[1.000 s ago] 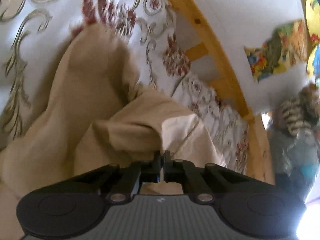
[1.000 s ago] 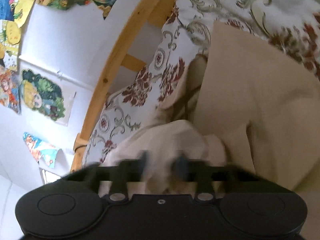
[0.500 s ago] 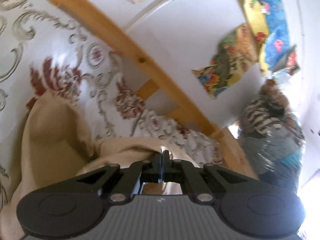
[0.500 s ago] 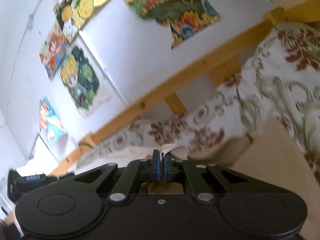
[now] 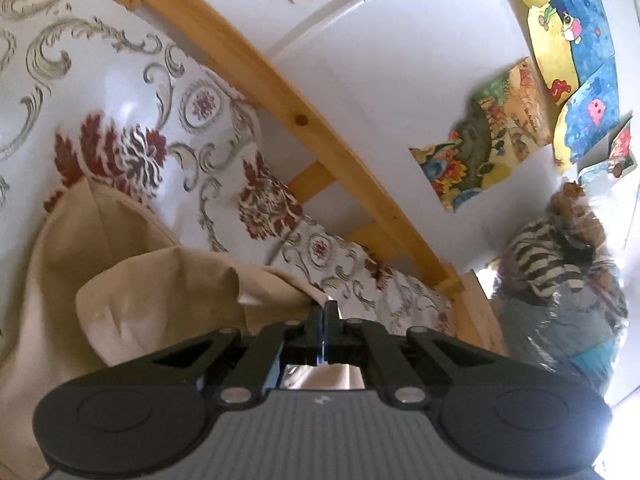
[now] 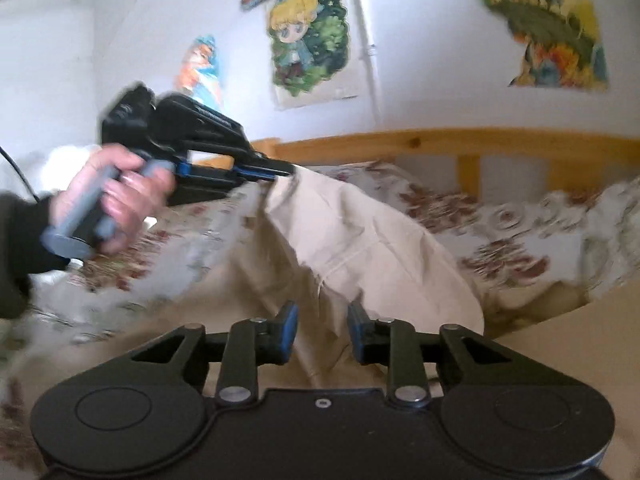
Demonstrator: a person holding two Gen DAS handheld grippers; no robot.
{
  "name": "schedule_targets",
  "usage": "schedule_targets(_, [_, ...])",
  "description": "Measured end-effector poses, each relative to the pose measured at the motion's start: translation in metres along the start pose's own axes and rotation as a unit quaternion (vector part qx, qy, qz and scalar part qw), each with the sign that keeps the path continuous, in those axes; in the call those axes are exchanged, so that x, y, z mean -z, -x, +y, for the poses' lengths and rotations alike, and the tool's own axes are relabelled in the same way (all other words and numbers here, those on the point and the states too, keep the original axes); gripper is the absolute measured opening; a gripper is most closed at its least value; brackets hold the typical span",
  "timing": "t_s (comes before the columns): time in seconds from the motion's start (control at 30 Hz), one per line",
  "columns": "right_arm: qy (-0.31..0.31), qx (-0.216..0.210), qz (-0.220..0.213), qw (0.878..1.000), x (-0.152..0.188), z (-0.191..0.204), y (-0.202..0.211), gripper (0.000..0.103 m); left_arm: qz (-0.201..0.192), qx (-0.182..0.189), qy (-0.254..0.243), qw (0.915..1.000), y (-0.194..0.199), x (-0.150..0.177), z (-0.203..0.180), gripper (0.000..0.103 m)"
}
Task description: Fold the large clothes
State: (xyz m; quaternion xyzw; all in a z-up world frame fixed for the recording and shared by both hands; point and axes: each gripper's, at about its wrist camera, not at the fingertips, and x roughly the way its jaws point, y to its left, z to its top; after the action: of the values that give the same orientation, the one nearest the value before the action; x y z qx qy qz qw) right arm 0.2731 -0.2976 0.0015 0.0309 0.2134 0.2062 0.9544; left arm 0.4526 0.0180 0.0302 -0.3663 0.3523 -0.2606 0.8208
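A large beige garment [image 5: 132, 280] lies bunched on a bed with a floral cover [image 5: 120, 92]. My left gripper [image 5: 325, 312] is shut on a raised edge of the garment. In the right wrist view the left gripper [image 6: 280, 170] holds that edge up at the left, and the beige garment [image 6: 360, 240] hangs down from it in a ridge. My right gripper [image 6: 322, 330] is open, its blue-padded fingers [image 6: 289, 330] on either side of a fold of the cloth, not clamping it.
A wooden bed rail [image 5: 280, 92] runs along the white wall, also in the right wrist view [image 6: 440, 144]. Posters [image 6: 308, 36] hang on the wall. A striped pile on a plastic-wrapped bundle [image 5: 560, 280] stands beyond the bed end.
My right gripper has opened and let go of the cloth, and swung to face the left gripper. My left gripper stays shut on the garment, lifted higher than a second ago.
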Motion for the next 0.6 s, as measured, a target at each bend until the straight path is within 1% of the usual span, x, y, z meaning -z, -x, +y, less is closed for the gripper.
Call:
schedule_targets(0.07, [-0.048,0.034,-0.017,0.998,0.003,-0.007,0.008,0.034,0.005,0.004,-0.001,1.0,0.0,0.002,-0.001,0.0])
schedule_targets(0.1, [-0.064,0.04,-0.022,0.997,0.003,-0.01,0.011,0.036,0.008,0.003,-0.003,1.0,0.0,0.003,-0.001,0.0])
schedule_targets(0.13, [-0.062,0.024,-0.027,0.997,0.005,-0.008,0.016,0.035,0.008,0.0,-0.006,1.0,-0.001,0.003,-0.003,0.0])
schedule_targets(0.17, [-0.049,0.003,-0.024,0.999,0.005,-0.002,0.015,0.035,0.005,-0.007,-0.012,0.9999,-0.001,0.004,-0.006,0.0])
schedule_targets(0.2, [-0.036,-0.02,-0.008,0.999,0.004,0.005,0.009,0.035,0.001,-0.01,-0.018,0.9998,-0.002,0.004,-0.01,0.0])
schedule_targets(0.23, [-0.03,-0.04,0.009,0.999,0.004,0.013,-0.001,0.032,-0.002,-0.009,-0.024,0.9997,-0.002,0.004,-0.015,0.0])
schedule_targets(0.27, [-0.036,-0.056,0.029,0.997,0.007,0.02,-0.016,0.031,-0.005,-0.008,-0.027,0.9996,-0.002,0.005,-0.019,0.0])
schedule_targets(0.3, [-0.05,-0.06,0.043,0.996,0.011,0.023,-0.03,0.028,-0.007,-0.005,-0.027,0.9996,-0.002,0.005,-0.024,0.0])
schedule_targets(0.33, [-0.068,-0.049,0.066,0.994,0.015,0.026,-0.051,0.02,-0.007,0.0,-0.026,0.9996,-0.001,0.006,-0.027,0.0])
schedule_targets(0.37, [-0.068,-0.019,0.081,0.994,0.018,0.027,-0.068,0.013,-0.008,0.007,-0.026,0.9996,0.001,0.006,-0.029,0.0])
schedule_targets(0.4, [-0.067,0.019,0.086,0.994,0.02,0.028,-0.078,0.01,-0.007,0.018,-0.027,0.9995,0.005,0.007,-0.031,0.0])
schedule_targets(0.43, [-0.086,0.058,0.087,0.991,0.021,0.021,-0.087,0.01,-0.007,0.027,-0.026,0.9993,0.009,0.007,-0.031,0.0])
schedule_targets(0.47, [-0.124,0.074,0.078,0.986,0.02,0.01,-0.09,0.01,-0.009,0.036,-0.026,0.999,0.014,0.008,-0.029,0.0])
schedule_targets(0.53, [-0.212,0.105,0.052,0.97,0.017,-0.02,-0.091,0.01,-0.014,0.049,-0.034,0.9981,0.025,0.012,-0.022,0.0])
schedule_targets(0.57, [-0.238,0.109,0.034,0.964,0.016,-0.033,-0.091,0.01,-0.016,0.052,-0.042,0.9977,0.03,0.015,-0.017,0.0])
schedule_targets(0.6, [-0.257,0.107,0.018,0.96,0.014,-0.045,-0.093,0.006,-0.011,0.05,-0.047,0.9976,0.033,0.019,-0.011,0.0])
